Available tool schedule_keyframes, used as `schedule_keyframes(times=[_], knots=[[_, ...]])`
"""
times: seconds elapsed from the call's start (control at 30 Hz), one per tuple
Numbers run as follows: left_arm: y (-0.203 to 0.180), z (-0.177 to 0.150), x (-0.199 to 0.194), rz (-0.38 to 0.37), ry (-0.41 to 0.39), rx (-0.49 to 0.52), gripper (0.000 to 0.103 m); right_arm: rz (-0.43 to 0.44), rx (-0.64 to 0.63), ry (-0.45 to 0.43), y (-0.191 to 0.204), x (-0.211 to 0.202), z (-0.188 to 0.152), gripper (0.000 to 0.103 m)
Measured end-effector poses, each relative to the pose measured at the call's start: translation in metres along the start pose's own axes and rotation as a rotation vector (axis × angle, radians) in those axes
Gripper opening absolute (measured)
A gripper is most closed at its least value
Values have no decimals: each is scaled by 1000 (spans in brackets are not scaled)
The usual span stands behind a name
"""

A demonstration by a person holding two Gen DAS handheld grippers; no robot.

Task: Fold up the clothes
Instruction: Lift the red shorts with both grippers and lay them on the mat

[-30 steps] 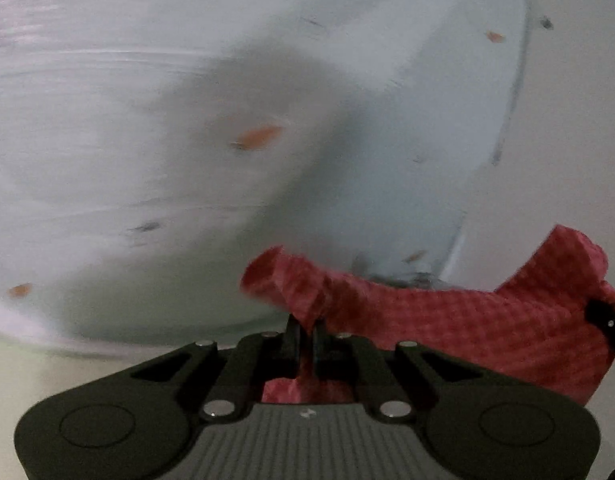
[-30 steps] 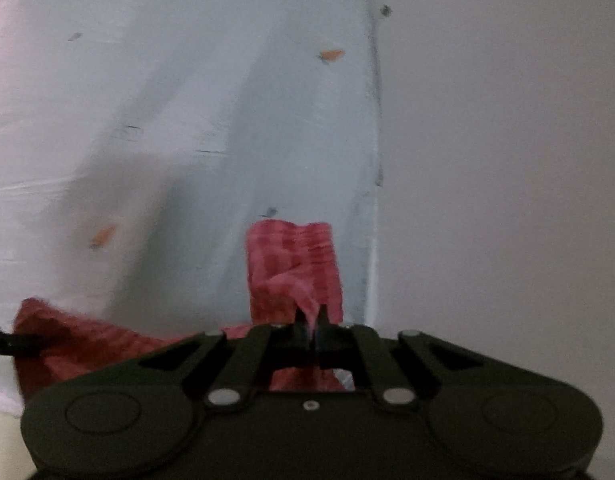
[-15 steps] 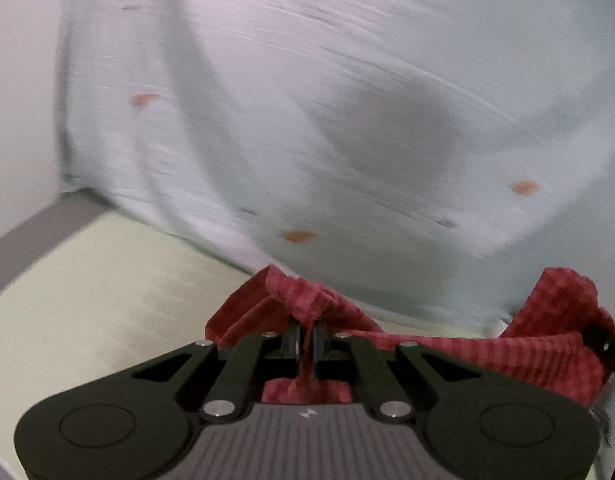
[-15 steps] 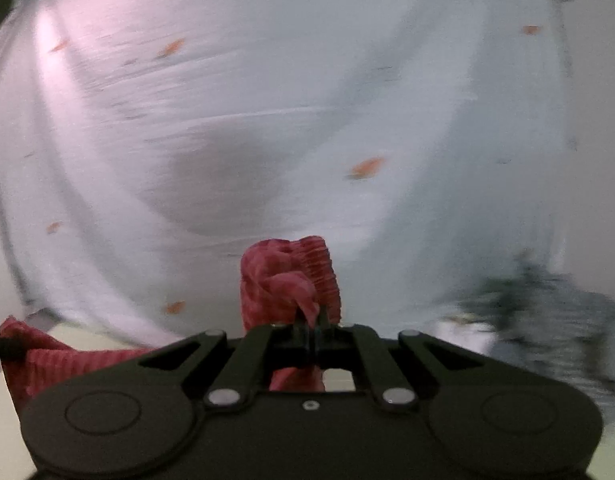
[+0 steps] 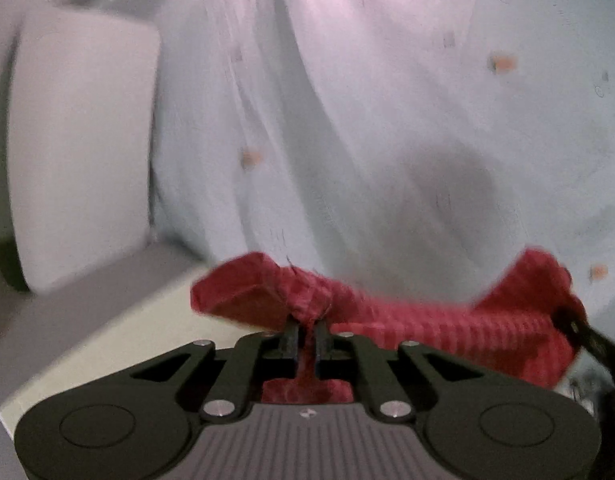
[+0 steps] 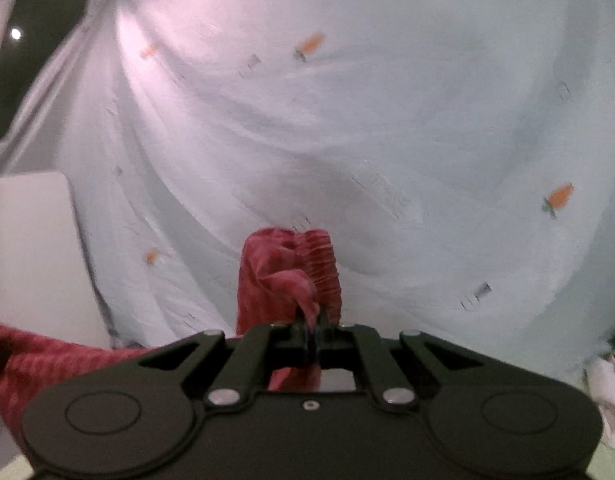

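A red checked cloth point(image 5: 427, 328) hangs stretched between my two grippers, in front of a pale sheet. My left gripper point(image 5: 306, 334) has a bunched corner of it between its fingers; its jaws are opening a little, and the fabric still sits pinched in the narrow gap. At the right edge of the left wrist view, the right gripper's dark fingertip point(image 5: 575, 322) holds the cloth's other end. In the right wrist view my right gripper point(image 6: 314, 328) pinches a rolled fold of the red cloth point(image 6: 291, 272); its jaws are also opening slightly. The rest of the cloth trails to the lower left point(image 6: 35, 356).
A pale blue-white sheet with small orange carrot prints point(image 5: 387, 120) point(image 6: 367, 128) fills the background. A white pillow point(image 5: 79, 152) point(image 6: 27, 256) stands at the left. A pale yellow-green surface point(image 5: 87, 356) lies under the left gripper. Some crumpled light fabric point(image 6: 607, 380) shows at the lower right.
Both views have swung across the sheet: the plain wall is gone and the pillow has come in at the left. The red cloth stays in both grippers; the left jaws stand slightly wider.
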State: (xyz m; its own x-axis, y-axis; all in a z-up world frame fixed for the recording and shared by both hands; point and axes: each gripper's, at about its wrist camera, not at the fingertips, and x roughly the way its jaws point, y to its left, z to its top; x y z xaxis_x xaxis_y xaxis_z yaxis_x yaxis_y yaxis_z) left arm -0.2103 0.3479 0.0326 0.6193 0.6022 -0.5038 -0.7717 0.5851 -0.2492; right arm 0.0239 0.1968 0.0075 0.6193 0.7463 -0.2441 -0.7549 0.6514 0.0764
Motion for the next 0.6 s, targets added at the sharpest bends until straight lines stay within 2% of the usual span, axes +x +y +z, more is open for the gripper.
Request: schedule_keyframes(times=[0.07, 0.1, 0.17, 0.3, 0.33, 0.43, 0.5, 0.57, 0.6], knots=[[-6, -24, 19, -2, 127, 27, 30, -57, -17, 117, -4, 17, -22, 49], [-8, -36, 27, 0, 180, 39, 38, -91, -11, 170, -10, 21, -35, 54], [-11, -59, 40, 13, 269, 70, 48, -150, 5, 268, -22, 25, -59, 56], [-14, -72, 56, 66, 336, 108, 63, -206, 61, 395, -43, 11, -102, 69], [-8, -69, 58, 60, 338, 80, 64, -212, 68, 417, -44, 10, -109, 70], [4, -58, 70, 62, 336, 30, 68, -215, 76, 445, -43, 15, -116, 71], [12, -58, 77, 90, 347, 30, 69, -211, 79, 435, -41, 25, -115, 75], [19, -62, 85, 125, 366, 38, 72, -207, 88, 424, -37, 35, -114, 84], [23, -64, 88, 143, 375, 42, 73, -206, 97, 421, -35, 42, -114, 85]])
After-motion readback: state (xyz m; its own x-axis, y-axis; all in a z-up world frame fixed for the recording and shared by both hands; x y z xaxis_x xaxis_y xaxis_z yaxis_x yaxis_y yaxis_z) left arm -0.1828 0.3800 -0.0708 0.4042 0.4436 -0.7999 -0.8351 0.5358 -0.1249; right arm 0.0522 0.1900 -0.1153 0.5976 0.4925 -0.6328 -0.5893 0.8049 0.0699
